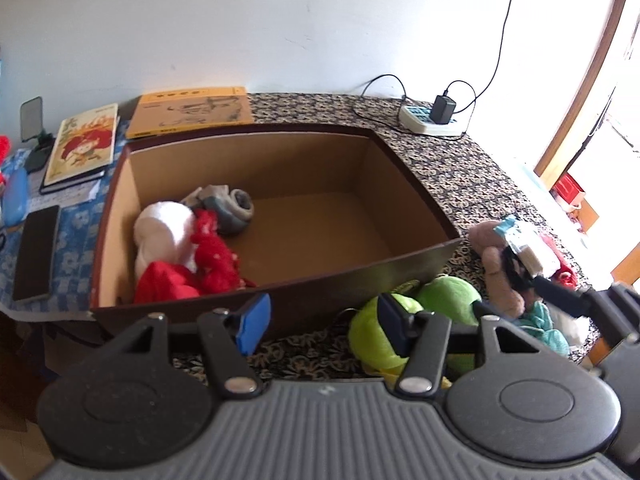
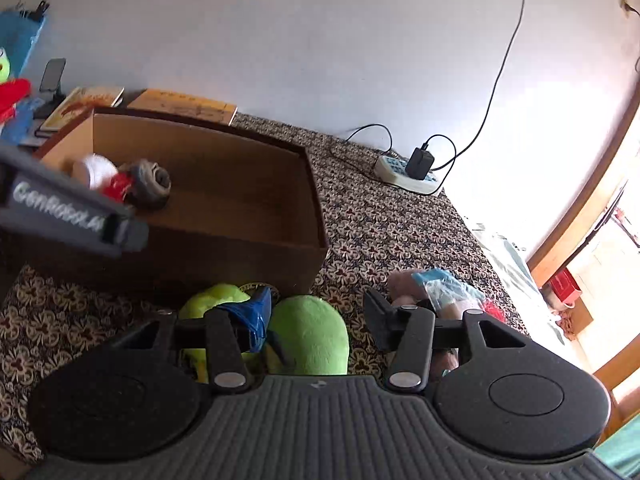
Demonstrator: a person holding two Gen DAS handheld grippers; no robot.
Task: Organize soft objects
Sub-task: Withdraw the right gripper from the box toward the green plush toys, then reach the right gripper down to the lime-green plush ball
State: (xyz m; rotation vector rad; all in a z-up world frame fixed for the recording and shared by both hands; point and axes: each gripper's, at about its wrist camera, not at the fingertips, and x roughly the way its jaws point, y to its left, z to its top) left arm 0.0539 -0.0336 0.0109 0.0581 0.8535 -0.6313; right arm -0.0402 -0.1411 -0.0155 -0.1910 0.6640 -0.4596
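Note:
A brown cardboard box (image 1: 340, 280) stands on the patterned cloth. In its left corner lie a white plush (image 1: 164, 232), red cloth pieces (image 1: 208, 256) and rolled grey socks (image 1: 236, 210). My left gripper (image 1: 322, 326) hovers open before the box's front wall with nothing between its fingers. A green plush (image 2: 312, 336) lies in front of the box. My right gripper (image 2: 318, 320) is open around its rounded part, with a gap at the right finger. To the right lie a brown plush (image 1: 496, 272) and a plastic-wrapped bundle (image 2: 444, 288).
Two books (image 1: 82, 144) (image 1: 192, 110) and a dark phone (image 1: 36, 252) lie left of and behind the box. A power strip with a charger (image 2: 408, 176) and trailing cables sits by the wall. The left gripper's grey body (image 2: 72, 216) overhangs the box's near left corner.

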